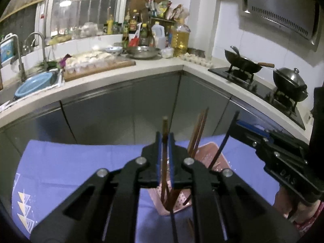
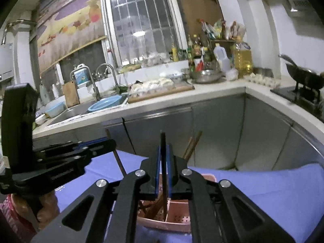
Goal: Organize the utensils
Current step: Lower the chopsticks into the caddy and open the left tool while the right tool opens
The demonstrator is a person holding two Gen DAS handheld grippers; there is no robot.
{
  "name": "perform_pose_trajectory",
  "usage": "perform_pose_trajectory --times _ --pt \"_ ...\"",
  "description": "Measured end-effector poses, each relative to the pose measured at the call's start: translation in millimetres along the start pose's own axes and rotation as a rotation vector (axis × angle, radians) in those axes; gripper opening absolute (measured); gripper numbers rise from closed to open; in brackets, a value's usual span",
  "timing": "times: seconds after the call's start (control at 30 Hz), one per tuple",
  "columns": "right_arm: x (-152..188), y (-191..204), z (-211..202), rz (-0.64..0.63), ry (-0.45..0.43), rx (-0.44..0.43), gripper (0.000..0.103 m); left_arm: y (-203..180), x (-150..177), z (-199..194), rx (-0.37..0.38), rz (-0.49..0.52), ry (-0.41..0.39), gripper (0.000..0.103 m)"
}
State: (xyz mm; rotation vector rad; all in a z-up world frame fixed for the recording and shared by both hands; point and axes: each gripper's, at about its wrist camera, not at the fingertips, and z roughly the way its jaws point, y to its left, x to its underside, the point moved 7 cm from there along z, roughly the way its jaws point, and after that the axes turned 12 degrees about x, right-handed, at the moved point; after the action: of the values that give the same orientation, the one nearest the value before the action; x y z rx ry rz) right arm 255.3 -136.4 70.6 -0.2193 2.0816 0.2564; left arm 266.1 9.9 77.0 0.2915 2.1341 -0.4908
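**Kitchen corner, utensil holder, two chopsticks over the slots**

Room: you stand in a kitchen corner, with a white L-shaped counter (image 1: 125, 75) holding a sink (image 1: 40, 81) at left and a hob with a wok (image 1: 245, 62) at right.

Work surface: a blue cloth (image 1: 81, 162) spread below you, with the pink perforated utensil holder (image 2: 178, 216) resting on it, directly under both tools.

Left gripper (image 1: 166, 139): jaws narrow, with a brown chopstick (image 1: 165, 129) upright between the blue pads, its lower end down inside the holder. Whether the pads press on it you cannot tell.

Right gripper (image 2: 163, 151): jaws narrow too, with a dark chopstick (image 2: 163, 141) standing between the pads and reaching into a compartment of the holder. Again, contact cannot be told.

Already stowed: a pair of reddish chopsticks (image 1: 199, 133) leaning in the holder's far part.

Risks, in your hands:
- Both tools crowd one small, light holder; a sideways nudge could tip it or drag the cloth.
- A stick let go while it leans may fall against the stowed pair or topple out.
- The two grippers sit near each other and could collide.
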Motion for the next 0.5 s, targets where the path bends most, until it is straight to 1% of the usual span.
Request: perform_pose_trajectory --times 0.03,0.07,0.1,0.13,0.27,0.33,0.37,0.43,0.5 --pt "1 -1 -1 0.009 0.0 -0.005 0.022 2 -1 -5 0.001 -0.01 -0.015 0.02" --pt "0 -1 -5 0.019 -0.009 -0.007 0.032 3 -2 -10 0.003 -0.017 -0.029 0.024" --pt "-1 -3 -9 0.029 -0.023 -0.002 0.037 4 -5 -19 0.004 -0.026 -0.05 0.031" --pt "-3 -4 -13 0.035 -0.037 0.001 0.041 6 -8 -28 0.001 -0.035 -0.072 0.035" --pt "-9 -9 -37 0.062 -0.091 0.002 0.041 11 -9 -65 0.003 -0.058 -0.142 0.035" --pt "-6 -14 -50 0.093 -0.106 -0.007 0.041 16 -1 -88 0.001 -0.075 -0.176 0.035" --pt "-3 -16 -53 0.103 -0.103 -0.016 0.041 19 5 -97 0.001 -0.087 -0.187 0.035" --pt "9 -14 -60 0.104 -0.068 -0.057 0.041 28 25 -117 -0.004 -0.118 -0.205 0.035" --pt "29 -1 -64 0.044 -0.019 -0.103 0.041 34 48 -129 -0.017 -0.125 -0.197 0.035"
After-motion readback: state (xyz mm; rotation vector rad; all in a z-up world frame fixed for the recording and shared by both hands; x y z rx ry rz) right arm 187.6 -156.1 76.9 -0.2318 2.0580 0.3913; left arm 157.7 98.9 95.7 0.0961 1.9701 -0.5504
